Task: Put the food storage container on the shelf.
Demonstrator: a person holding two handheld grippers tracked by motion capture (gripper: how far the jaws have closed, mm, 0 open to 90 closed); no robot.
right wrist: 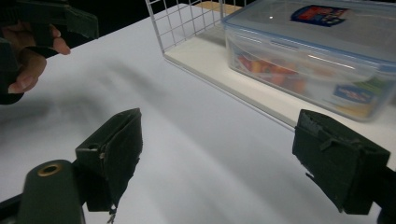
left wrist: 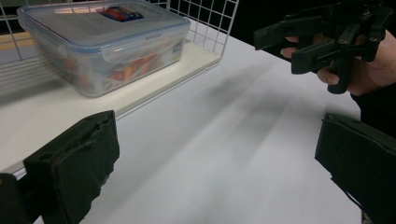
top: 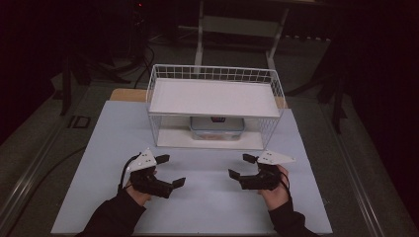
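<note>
You hold the left gripper [top: 170,170] low over the white table [top: 207,197], its jaws spread wide with nothing between them. Your right gripper [top: 242,166] hangs opposite it, jaws likewise spread and empty. The two point inward toward each other, well apart, with bare tabletop between them.

Just beyond your hands stands a white wire rack [top: 215,106] with a flat white shelf across its top and a white base board underneath. On that base board, under the shelf, sits a clear plastic box [top: 216,127] with a blue-rimmed snap lid. It rests flat and upright, near the middle of the rack's lower level.

In the left gripper view the box [left wrist: 102,44] shows its lid closed, a small label on top, and orange and red contents inside that you cannot make out clearly. Your other hand [left wrist: 369,70] appears at the upper right there, holding its gripper. In the right gripper view the box [right wrist: 317,56] lies ahead to the right, behind the rack's front edge.
</note>
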